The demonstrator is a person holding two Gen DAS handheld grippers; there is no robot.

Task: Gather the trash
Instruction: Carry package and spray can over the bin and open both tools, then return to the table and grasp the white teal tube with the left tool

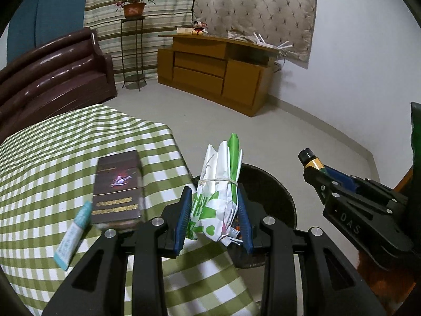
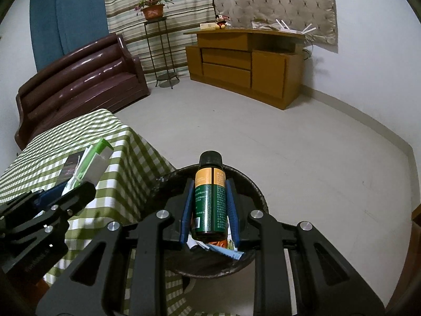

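Note:
My left gripper is shut on a white and green plastic bag bundle tied with a rubber band, held at the table's edge over the rim of a dark round trash bin. My right gripper is shut on a small green and orange bottle with a black cap, held above the trash bin, which holds some paper scraps. The right gripper with the bottle shows at right in the left wrist view. The left gripper with the bundle shows at left in the right wrist view.
A table with a green checked cloth carries a dark box and a pale blue tube. The bin stands on the grey floor beside the table. A brown sofa, plant stand and wooden cabinet stand farther off.

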